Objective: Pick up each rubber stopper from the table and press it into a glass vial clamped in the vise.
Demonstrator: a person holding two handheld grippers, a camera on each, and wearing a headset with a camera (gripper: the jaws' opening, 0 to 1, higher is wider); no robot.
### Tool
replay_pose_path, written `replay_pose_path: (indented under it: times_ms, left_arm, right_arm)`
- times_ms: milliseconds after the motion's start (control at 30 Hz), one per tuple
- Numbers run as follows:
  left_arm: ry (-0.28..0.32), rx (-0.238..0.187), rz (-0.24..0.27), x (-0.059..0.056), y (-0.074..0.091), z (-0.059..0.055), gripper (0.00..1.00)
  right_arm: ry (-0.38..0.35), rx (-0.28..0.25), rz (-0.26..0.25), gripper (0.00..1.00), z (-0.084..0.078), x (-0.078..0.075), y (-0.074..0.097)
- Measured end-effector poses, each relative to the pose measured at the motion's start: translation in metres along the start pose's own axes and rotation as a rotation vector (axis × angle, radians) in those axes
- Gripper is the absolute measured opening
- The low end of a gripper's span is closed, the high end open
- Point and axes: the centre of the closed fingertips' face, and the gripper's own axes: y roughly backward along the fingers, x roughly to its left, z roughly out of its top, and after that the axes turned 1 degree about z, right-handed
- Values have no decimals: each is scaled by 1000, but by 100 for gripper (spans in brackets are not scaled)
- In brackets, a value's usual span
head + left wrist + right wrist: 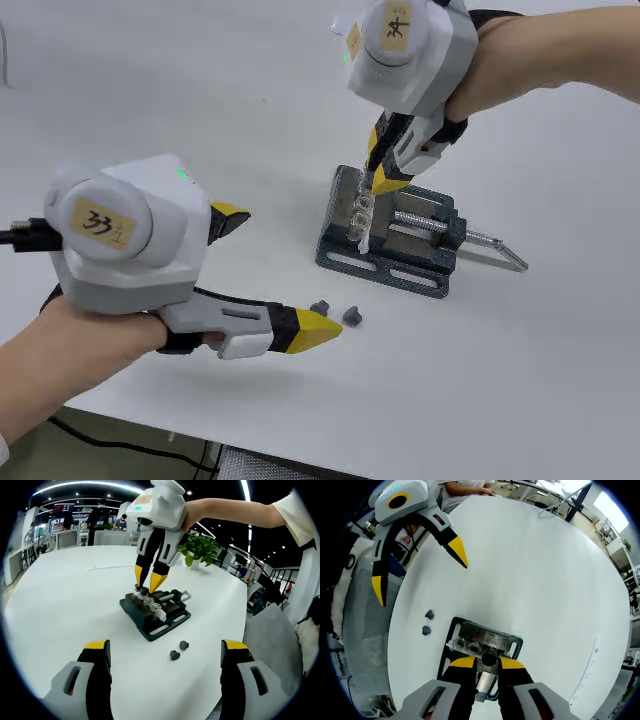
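Observation:
A dark vise (400, 262) (150, 620) (512, 641) clamps a row of glass vials (362, 212) (462, 643). My right gripper (384, 182) (148, 582) (489, 662) stands right over the row, shut on a dark rubber stopper (489, 656) (144, 588) that sits at the mouth of the end vial. Two more stoppers (320, 307) (352, 316) (174, 655) (425, 630) lie loose on the table in front of the vise. My left gripper (273, 273) (166, 646) (420, 572) hovers open above the table near them, with nothing between its fingers.
The white table (520, 380) spreads wide around the vise. The vise's screw handle (490, 243) sticks out to the right. A potted plant (200, 550) and office desks with people stand beyond the table's far edge.

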Motion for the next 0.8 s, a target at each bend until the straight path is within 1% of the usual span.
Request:
replay_pose_path:
  times_ms: [133, 200, 267, 367, 400, 467, 533, 600, 733, 800]
  left_arm:
    - [0, 0, -3, -2, -1, 0, 90]
    - [-1, -2, -3, -2, -1, 1, 90]
    - [0, -4, -3, -2, -1, 2, 90]
    - [-2, -4, 0, -1, 0, 1, 90]
    - [-2, -7, 2, 0, 0, 2, 90]
    - [-1, -9, 4, 2, 1, 2, 90]
    - [1, -6, 8, 2, 2, 1, 90]
    - [1, -4, 9, 3, 3, 0, 90]
    - [6, -3, 9, 3, 3, -1, 90]
    - [7, -1, 7, 2, 3, -2, 90]
  right_arm:
    - [-9, -9, 2, 13, 0, 1, 3]
    - [-15, -22, -3, 15, 1, 2, 7]
    - [-32, -35, 8, 15, 0, 2, 7]
    - [-40, -53, 24, 17, 1, 5, 13]
    - [-53, -65, 30, 16, 1, 7, 16]
    - [-73, -85, 38, 13, 0, 7, 17]
    - [-74, -111, 56, 12, 1, 8, 17]
    - [-76, -125, 48, 11, -1, 4, 15]
    - [-95, -131, 48, 5, -2, 5, 11]
    - [-101, -128, 47, 4, -3, 7, 10]
